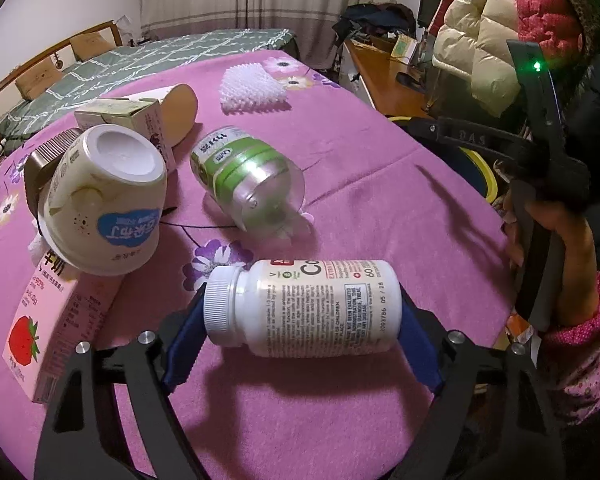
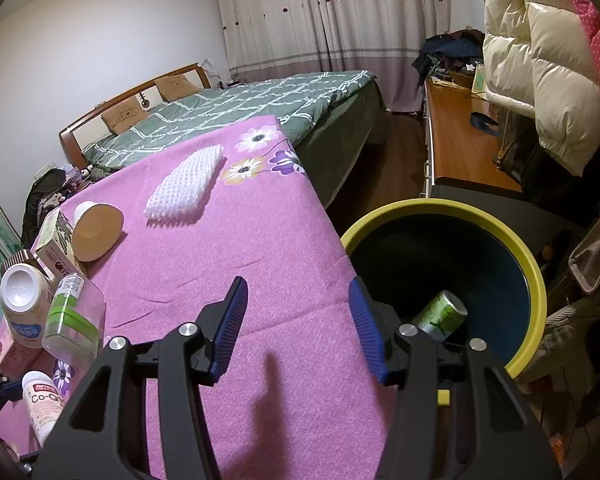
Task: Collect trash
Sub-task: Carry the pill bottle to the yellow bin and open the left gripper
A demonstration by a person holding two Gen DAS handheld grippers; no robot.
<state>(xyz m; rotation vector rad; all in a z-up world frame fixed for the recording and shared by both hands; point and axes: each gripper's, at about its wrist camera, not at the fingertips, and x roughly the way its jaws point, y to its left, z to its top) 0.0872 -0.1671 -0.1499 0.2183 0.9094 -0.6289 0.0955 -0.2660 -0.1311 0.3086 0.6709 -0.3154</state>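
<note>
While lying crosswise: white pill bottle on the bench, long axis spanning my left gripper
Left grip: pads seemingly clamping cap and base
Right gripper: unclenched, empty, nearer the bin

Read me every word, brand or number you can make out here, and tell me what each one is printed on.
"Co-Q": white pill bottle, front label.
"Jarrow": same label, brand bar, partly legible.
"60" and "05 / 28": pill bottle, held in the left gripper.
"RAS": right gripper, moulded body.
Chinese print on the yogurt bottle, strawberry milk carton and green-labelled bottle: not readable for certain.
</note>
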